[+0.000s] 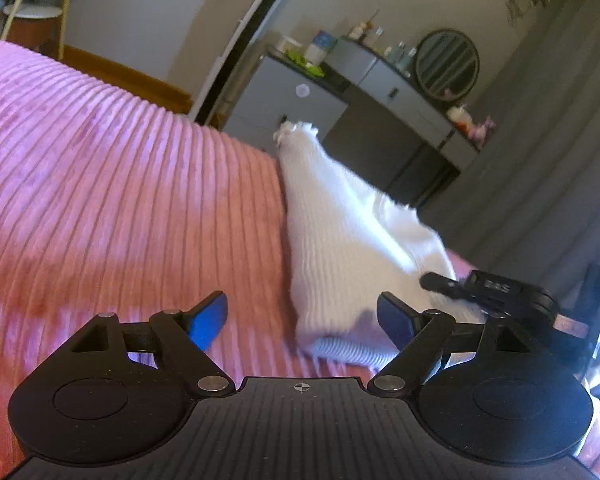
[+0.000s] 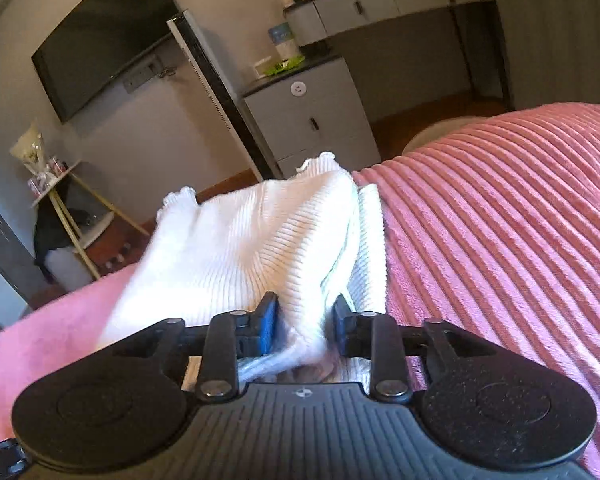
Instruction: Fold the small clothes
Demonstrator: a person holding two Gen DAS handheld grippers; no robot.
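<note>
**White knit on the pink bed, right side pinching, left side wide open**

On the bed [image 1: 120, 200], with its pink ribbed cover, you've got a small white ribbed garment [image 1: 339, 248] lying near the edge, with the frilly hem end pointing away toward the grey cabinet [image 1: 284, 104].

Your left hand-held gripper [image 1: 301, 320] is spread wide. Both blue pads [image 1: 210, 320] are clear of the cloth, one out over the pink cover and the other just beside the near corner of the white knit. Nothing sits between them except the bedcover and that folded corner, and I can't tell if the right-hand pad brushes the fabric or not. It's blurry there.

Your right hand-held gripper [image 2: 305, 320] is a different story: the jaws are drawn in close and a bunch of the white garment [image 2: 252, 240] is pinched between the blue pads [image 2: 268, 326]. The cloth puckers right at the pinch and fans out from there, lifted into a ridge with a second layer lying flat along its right side on the bed [image 2: 499, 220].

From the left wrist view you can see the right tool's black fingers [image 1: 439, 282] poking in at the far corner of the knit, so both tools sit at the same near end of the garment, close together.

Behind it all there's a round mirror [image 1: 447, 64] on the worktop and a dark TV [image 2: 100, 40] on the wall.
</note>
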